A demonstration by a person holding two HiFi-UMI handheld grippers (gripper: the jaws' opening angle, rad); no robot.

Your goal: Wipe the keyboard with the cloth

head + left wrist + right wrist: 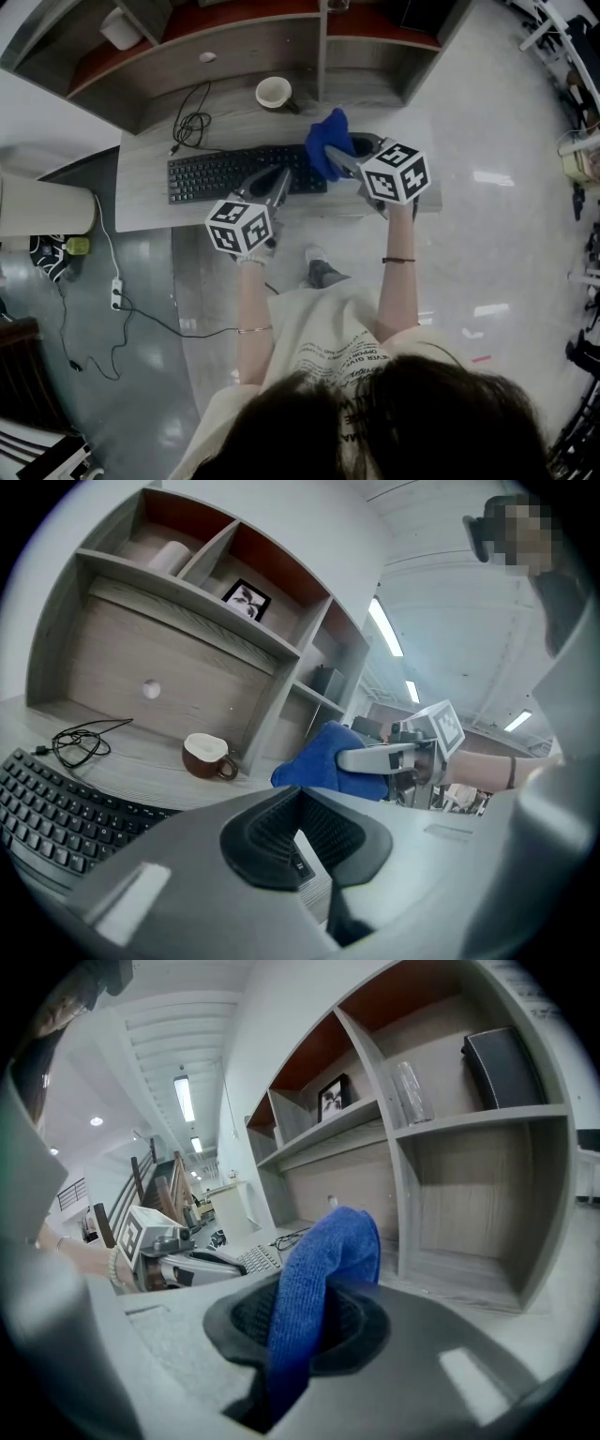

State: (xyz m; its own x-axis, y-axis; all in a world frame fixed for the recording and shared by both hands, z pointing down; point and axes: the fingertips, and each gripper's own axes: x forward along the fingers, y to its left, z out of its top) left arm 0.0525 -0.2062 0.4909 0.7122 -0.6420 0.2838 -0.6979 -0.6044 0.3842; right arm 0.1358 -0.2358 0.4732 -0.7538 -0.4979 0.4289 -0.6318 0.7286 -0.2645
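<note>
From the head view, a person stands at a grey desk with a black keyboard lying across it. The right gripper holds a blue cloth at the keyboard's right end. The left gripper sits over the keys beside it. A white mug and a coiled cable lie behind, near the shelves.

In the left gripper view, the left gripper has its jaws drawn together with nothing between them. The keyboard is at lower left, and the mug and cable lie beyond. Ahead, the right gripper carries the cloth clear of the desk.

In the right gripper view, the right gripper is clamped on the cloth, which bulges up from its jaws. The left gripper and keyboard show at left, below the shelves.
</note>
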